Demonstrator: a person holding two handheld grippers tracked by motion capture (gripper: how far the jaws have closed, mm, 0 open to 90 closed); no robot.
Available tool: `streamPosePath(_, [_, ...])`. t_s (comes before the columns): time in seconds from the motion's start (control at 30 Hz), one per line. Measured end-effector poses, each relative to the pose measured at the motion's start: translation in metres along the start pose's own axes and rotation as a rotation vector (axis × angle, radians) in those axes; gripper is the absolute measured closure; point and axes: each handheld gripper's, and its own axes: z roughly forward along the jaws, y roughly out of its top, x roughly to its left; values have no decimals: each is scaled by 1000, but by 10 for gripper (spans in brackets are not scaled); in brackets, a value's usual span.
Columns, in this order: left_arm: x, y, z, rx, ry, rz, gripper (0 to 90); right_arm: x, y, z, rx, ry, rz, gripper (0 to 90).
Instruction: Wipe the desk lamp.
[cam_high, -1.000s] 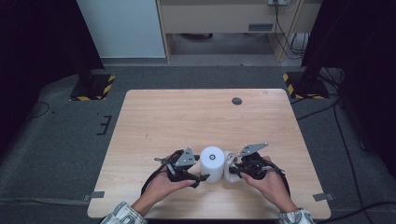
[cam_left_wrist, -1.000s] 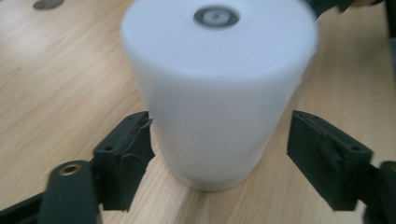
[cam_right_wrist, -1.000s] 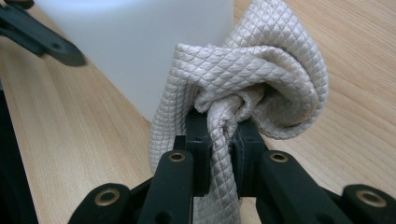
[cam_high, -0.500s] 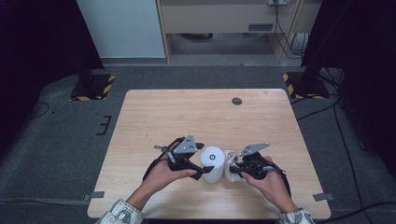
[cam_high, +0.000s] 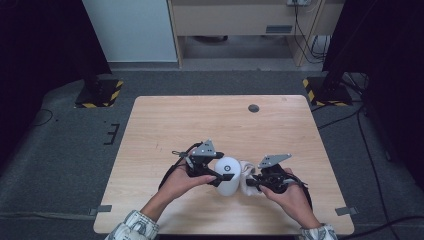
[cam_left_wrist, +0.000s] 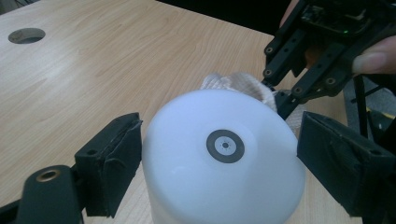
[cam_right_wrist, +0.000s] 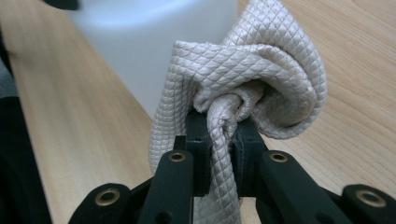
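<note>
High view: a white cylinder (cam_high: 226, 175) stands on the wooden table (cam_high: 165, 125), near the front edge and a little right of centre. The left gripper (cam_high: 212, 172) meets it from the left, its jaws reaching round the upper part. The right gripper (cam_high: 252, 182) lies just to the cylinder's right, with a pale cloth (cam_high: 246, 175) bunched between it and the cylinder. A dark round hole (cam_high: 253, 108) sits in the tabletop, well apart toward the far edge.

Left gripper view: the left gripper (cam_left_wrist: 219, 163) is spread wide, one jaw on either side of the white cylinder (cam_left_wrist: 224, 186). The near-left pad sits close against the wall; the right pad stands off with a visible gap (contact on the left cannot be confirmed). The cylinder's top carries a small grey ring at its centre. Behind it, the cloth (cam_left_wrist: 233, 84) and the right gripper (cam_left_wrist: 285, 100).

Right gripper view: the right gripper (cam_right_wrist: 219, 135) is clamped tight on a twisted fold of the quilted cloth (cam_right_wrist: 243, 70), which bulges above the jaws. The cloth rests against the side of the cylinder (cam_right_wrist: 154, 42).
</note>
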Motion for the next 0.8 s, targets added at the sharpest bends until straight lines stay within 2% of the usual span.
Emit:
streamPosePath(0.07, [1,0,0,-2,-2,-7,141,2,1,-8,-38,3,4,803])
streamPosePath(0.13, [2,-1,0,-3,-9,-9,141,4,5,-19,-103,28,7,805])
streamPosePath(0.17, [3,-1,0,-2,-15,-19,141,4,7,-20,-110,38,6,805])
streamPosePath(0.3, [6,-3,2,-7,-30,-49,139,9,6,-11,-70,64,-6,808])
streamPosePath(0.43, [6,-4,1,-10,-25,-60,141,15,2,2,16,77,-35,810])
streamPosePath(0.5, [6,-4,1,-15,-25,-63,141,21,0,9,60,61,-69,810])
streamPosePath(0.57, [6,-5,0,-16,-22,-61,142,24,1,9,67,52,-81,810])
streamPosePath(0.7, [7,-5,1,-21,-28,-61,144,26,4,3,40,62,-78,810])
streamPosePath(0.8, [6,-4,-3,-20,-14,-40,157,23,3,5,38,64,-73,809])
